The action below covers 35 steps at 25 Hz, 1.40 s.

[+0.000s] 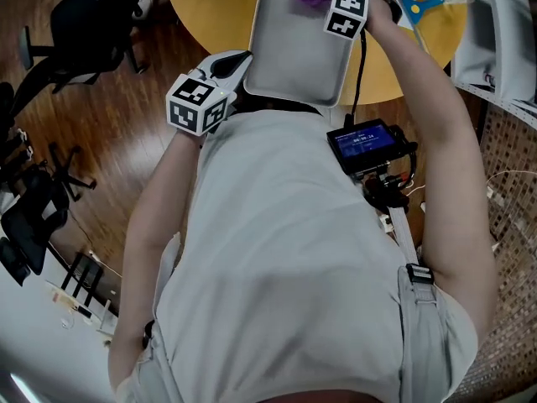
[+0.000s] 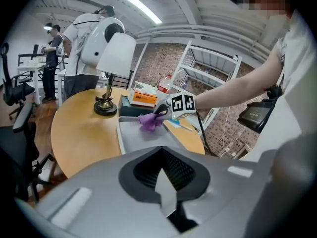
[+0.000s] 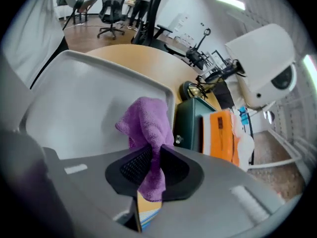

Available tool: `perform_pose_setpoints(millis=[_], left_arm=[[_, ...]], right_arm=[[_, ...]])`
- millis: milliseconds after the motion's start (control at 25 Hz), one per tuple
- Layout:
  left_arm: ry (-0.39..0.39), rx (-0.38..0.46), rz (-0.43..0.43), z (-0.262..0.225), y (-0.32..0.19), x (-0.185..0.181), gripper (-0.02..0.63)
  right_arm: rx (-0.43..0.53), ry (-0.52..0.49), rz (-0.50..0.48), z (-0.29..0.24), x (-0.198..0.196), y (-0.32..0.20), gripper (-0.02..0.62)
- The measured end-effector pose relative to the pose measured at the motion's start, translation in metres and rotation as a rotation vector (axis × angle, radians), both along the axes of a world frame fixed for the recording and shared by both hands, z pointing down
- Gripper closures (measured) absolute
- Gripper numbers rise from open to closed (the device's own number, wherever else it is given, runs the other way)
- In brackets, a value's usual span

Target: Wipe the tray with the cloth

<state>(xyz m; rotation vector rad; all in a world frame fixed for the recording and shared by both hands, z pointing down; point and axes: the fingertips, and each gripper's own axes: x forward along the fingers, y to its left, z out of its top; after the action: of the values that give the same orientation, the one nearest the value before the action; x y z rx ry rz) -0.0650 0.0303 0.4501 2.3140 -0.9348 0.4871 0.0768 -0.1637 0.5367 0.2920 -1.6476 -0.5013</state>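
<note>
Purple cloth point(image 3: 146, 123) clamped in right claw point(image 3: 151, 163); only left gripper view shows left claw point(image 2: 166, 176) gripping tray point(image 2: 132, 140).

The grey rectangular plastic tray point(image 1: 294, 53) lies at the near edge of the round yellow wooden worktop point(image 1: 210, 7). Its near left corner is in the left gripper point(image 2: 166, 182). The purple cloth point(image 3: 148, 120), pinched in the right gripper point(image 3: 151, 167), is over the tray's far end. Behind the tray stands a dark green box point(image 3: 188, 125), with a brass-based desk lamp point(image 2: 105, 105) to its left.
</note>
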Motion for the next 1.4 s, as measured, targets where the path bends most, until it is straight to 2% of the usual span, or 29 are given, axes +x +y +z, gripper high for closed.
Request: perform_pose_setpoints(millis=[120, 320, 440, 560, 760, 1040, 1120, 1200, 1280, 1400], left_arm=[[0.012, 0.005, 0.070, 0.006, -0.013, 0.009, 0.606], [0.022, 0.008, 0.115, 0.010, -0.041, 0.014, 0.606], [0.013, 0.007, 0.145, 0.014, -0.047, 0.019, 0.606], [-0.008, 0.003, 0.170, 0.016, -0.046, 0.021, 0.606], [-0.048, -0.005, 0.165, 0.015, -0.039, 0.017, 0.606], [-0.043, -0.016, 0.138, 0.020, -0.032, 0.007, 0.606], [-0.036, -0.011, 0.134, 0.020, -0.040, 0.003, 0.606], [-0.027, 0.005, 0.124, 0.016, -0.051, 0.000, 0.606], [-0.017, 0.034, 0.107, 0.002, -0.052, 0.003, 0.606], [-0.005, 0.093, 0.087, -0.030, -0.044, 0.010, 0.605]], right_arm=[[0.012, -0.051, 0.122, -0.011, 0.036, 0.002, 0.540], [0.005, -0.156, 0.328, -0.024, 0.086, 0.004, 0.540], [-0.054, -0.143, 0.412, -0.003, 0.121, 0.024, 0.540], [-0.153, -0.082, 0.434, 0.034, 0.145, 0.052, 0.538], [-0.249, 0.034, 0.378, 0.081, 0.158, 0.086, 0.535], [-0.285, -0.021, 0.419, 0.098, 0.157, 0.098, 0.499], [-0.272, -0.080, 0.451, 0.084, 0.153, 0.091, 0.465], [-0.222, -0.188, 0.485, 0.053, 0.150, 0.080, 0.480], [-0.175, -0.378, 0.507, 0.004, 0.143, 0.083, 0.591], [-0.162, -0.712, 0.499, -0.084, 0.121, 0.109, 0.594]])
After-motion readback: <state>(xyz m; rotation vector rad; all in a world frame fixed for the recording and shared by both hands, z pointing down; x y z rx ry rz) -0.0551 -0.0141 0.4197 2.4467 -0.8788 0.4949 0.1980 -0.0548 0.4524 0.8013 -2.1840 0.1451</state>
